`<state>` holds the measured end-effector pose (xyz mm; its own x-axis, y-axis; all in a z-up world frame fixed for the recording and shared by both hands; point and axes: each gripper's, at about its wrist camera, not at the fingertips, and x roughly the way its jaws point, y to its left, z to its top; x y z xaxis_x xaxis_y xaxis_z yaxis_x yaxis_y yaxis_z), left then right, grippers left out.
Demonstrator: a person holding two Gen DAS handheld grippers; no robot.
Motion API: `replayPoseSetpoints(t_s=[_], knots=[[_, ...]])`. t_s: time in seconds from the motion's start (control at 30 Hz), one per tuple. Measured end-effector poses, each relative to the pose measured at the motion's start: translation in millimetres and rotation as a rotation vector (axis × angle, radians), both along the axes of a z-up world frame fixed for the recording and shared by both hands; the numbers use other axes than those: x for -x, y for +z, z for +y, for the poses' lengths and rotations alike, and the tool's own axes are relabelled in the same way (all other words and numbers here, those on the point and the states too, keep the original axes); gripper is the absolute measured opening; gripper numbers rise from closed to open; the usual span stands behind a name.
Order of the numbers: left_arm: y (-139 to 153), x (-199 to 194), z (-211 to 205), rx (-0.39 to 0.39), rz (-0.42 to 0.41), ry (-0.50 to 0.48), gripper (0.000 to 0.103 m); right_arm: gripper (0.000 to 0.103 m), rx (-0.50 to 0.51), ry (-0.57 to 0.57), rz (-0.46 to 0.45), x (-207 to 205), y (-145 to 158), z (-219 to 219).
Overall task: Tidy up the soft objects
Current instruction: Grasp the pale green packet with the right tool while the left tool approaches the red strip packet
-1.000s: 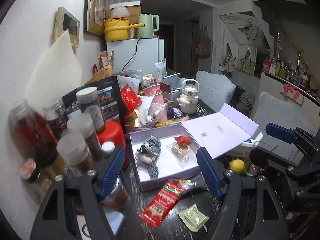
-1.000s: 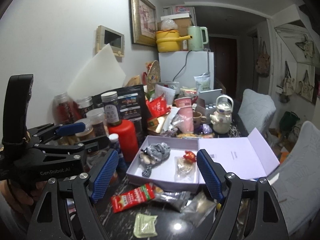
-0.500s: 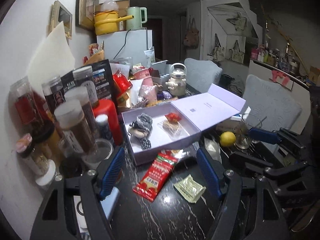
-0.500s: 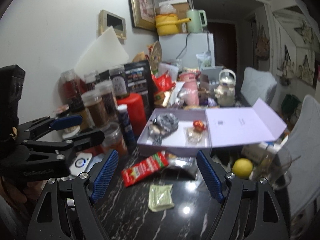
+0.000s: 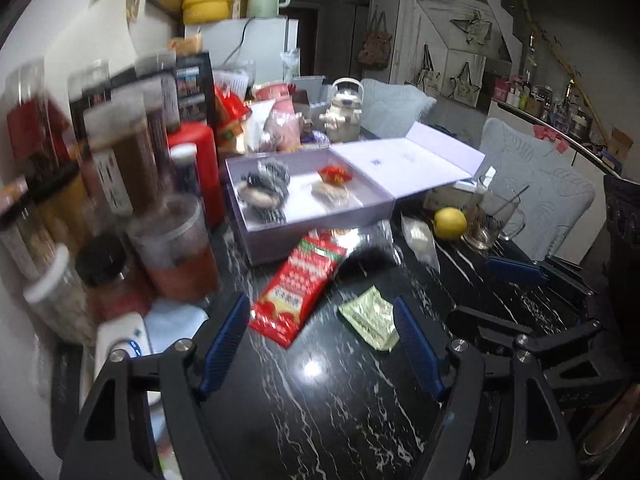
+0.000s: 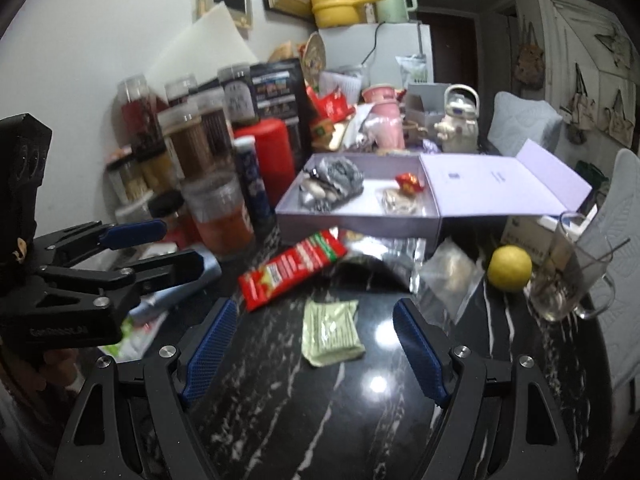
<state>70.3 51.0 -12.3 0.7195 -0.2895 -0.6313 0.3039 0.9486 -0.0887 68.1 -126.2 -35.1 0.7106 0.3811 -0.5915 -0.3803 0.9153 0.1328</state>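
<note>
- Both tools hover over the dark marble table (image 6: 360,420), and both are empty: the left gripper (image 5: 320,344) has its blue fingers spread wide, and so does the right gripper (image 6: 316,356).
- The soft things lie loose in front of them. The red packet (image 6: 292,272) lies at a slant, its far end just short of the lilac box (image 6: 356,222), and the pale green sachet (image 6: 330,332) lies flat on the stone, nearest the right tool.
- A clear pouch (image 6: 448,280) and a silvery bag (image 6: 380,256) sit between the sachet and the lemon (image 6: 509,268).
- The box is open with its lid folded back. It already holds a grey striped bundle (image 6: 334,184) and two wrapped sweets (image 6: 404,192), and there is bare floor between them.
- My guess is the green sachet goes first, since it sits almost between the right fingers.
- It lies thin and flat, so I would come in low, tips nearly scraping the stone, and pinch one edge.
- Close gently, because foil like that probably slides.
- Watch the glass mug (image 6: 568,280) on the right and the jars (image 5: 120,160) crowding the left when lifting toward the box.
</note>
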Motion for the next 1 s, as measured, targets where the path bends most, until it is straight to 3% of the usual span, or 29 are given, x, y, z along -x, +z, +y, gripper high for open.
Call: replayPoseSetpoints(t_s=[0.27,0.5,0.83,1.0], knots=[[-24,-4,8,0.013,0.057,0.009,0.074,0.081,-0.022,0.013,0.094,-15,-31,2],[-37,-8,17,0.038,0.06,0.011,0.074,0.081,0.011,0.017,0.155,-33,-55,12],[-57,-35,24,0.048,0.13,0.008,0.074,0.079,0.071,0.016,0.255,-64,-84,23],[-62,-48,26,0.071,0.153,0.009,0.074,0.075,0.11,0.031,0.255,-72,-89,30]])
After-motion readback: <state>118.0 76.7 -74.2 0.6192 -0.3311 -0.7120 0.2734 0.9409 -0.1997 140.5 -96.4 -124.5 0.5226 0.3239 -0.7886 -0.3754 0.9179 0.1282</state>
